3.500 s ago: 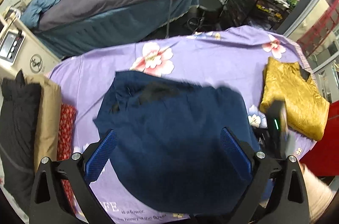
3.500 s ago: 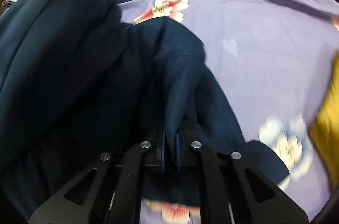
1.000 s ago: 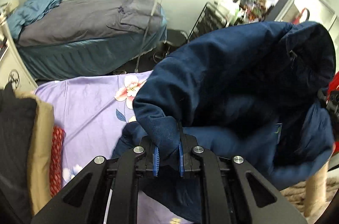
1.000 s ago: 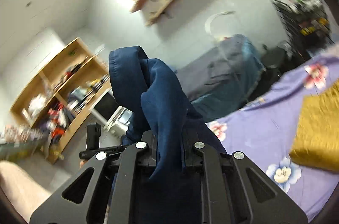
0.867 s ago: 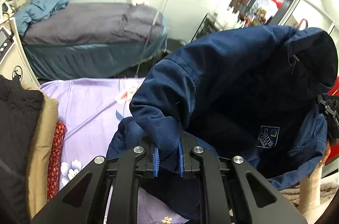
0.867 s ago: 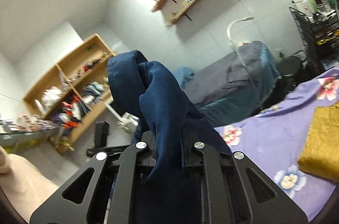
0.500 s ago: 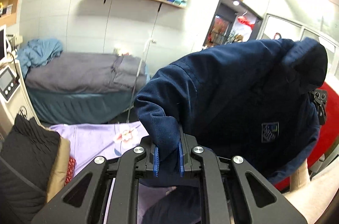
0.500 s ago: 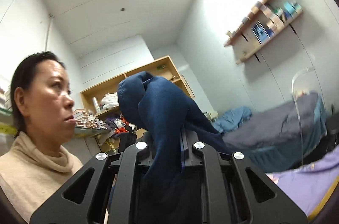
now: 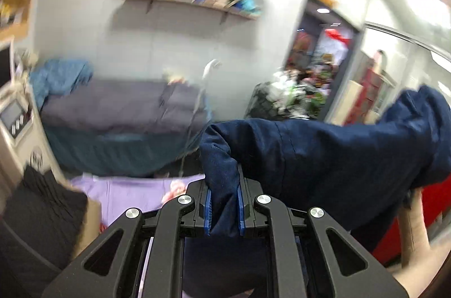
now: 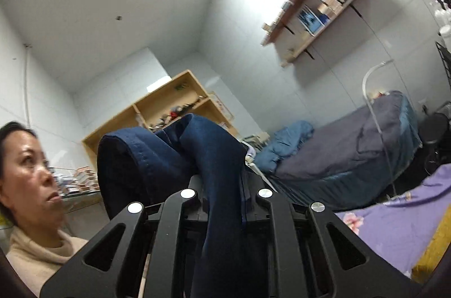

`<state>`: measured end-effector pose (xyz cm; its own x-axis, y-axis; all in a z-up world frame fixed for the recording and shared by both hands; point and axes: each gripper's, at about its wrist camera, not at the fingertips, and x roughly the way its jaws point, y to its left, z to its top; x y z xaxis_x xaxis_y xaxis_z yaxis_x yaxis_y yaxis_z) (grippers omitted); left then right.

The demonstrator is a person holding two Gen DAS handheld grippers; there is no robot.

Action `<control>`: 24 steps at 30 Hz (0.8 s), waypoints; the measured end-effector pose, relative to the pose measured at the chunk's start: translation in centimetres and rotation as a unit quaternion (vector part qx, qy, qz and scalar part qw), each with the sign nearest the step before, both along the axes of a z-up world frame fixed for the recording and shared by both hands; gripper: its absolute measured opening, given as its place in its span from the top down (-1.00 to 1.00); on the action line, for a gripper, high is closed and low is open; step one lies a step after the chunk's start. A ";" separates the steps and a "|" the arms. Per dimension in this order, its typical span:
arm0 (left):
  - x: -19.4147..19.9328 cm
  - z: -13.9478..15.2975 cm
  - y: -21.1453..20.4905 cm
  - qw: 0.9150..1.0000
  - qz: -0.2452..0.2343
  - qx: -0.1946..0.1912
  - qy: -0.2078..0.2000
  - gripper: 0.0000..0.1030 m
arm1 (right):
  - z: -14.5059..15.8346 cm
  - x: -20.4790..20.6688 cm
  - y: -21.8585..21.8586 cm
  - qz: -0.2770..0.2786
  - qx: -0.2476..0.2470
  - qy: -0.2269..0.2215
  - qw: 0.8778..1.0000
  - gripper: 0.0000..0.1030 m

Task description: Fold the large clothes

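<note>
While both sets of jaws stay clenched on it, the navy-blue cotton jacket (image 9: 324,154) hangs stretched between left gripper (image 9: 224,209) and right gripper (image 10: 225,199), raised above the lilac floral sheet (image 10: 394,230).

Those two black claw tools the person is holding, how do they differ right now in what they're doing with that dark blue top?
The left gripper shows bright blue pads on either side of the cloth; on the right gripper the navy garment hides the pads. From the left gripper the garment stretches sideways toward the right one; over the right gripper's front it bunches in thick rolls. Both are shut on the garment and hold it in the air.
</note>
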<state>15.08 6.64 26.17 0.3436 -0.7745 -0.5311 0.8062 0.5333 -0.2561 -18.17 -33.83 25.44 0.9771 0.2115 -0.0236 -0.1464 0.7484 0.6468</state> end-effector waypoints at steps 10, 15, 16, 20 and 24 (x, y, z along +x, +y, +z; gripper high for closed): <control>10.1 -18.4 -12.3 0.964 0.137 0.222 -0.049 -0.60 | -19.2 11.1 -12.6 -0.267 0.100 0.293 0.913 -0.58; 10.8 -26.1 -11.7 0.952 0.126 0.278 0.036 -0.60 | -27.0 12.5 -9.4 -0.243 0.068 0.393 0.884 -0.58; 10.6 -27.5 -11.2 0.947 0.125 0.291 0.047 -0.61 | -28.8 12.5 -8.3 -0.232 0.056 0.416 0.878 -0.58; 9.6 -32.6 -8.6 0.927 0.131 0.344 0.071 -0.61 | -34.9 10.5 -4.4 -0.205 0.026 0.489 0.847 -0.58; 8.3 -35.7 -4.4 0.912 0.150 0.370 0.091 -0.62 | -38.1 7.2 -2.0 -0.201 0.001 0.530 0.823 -0.58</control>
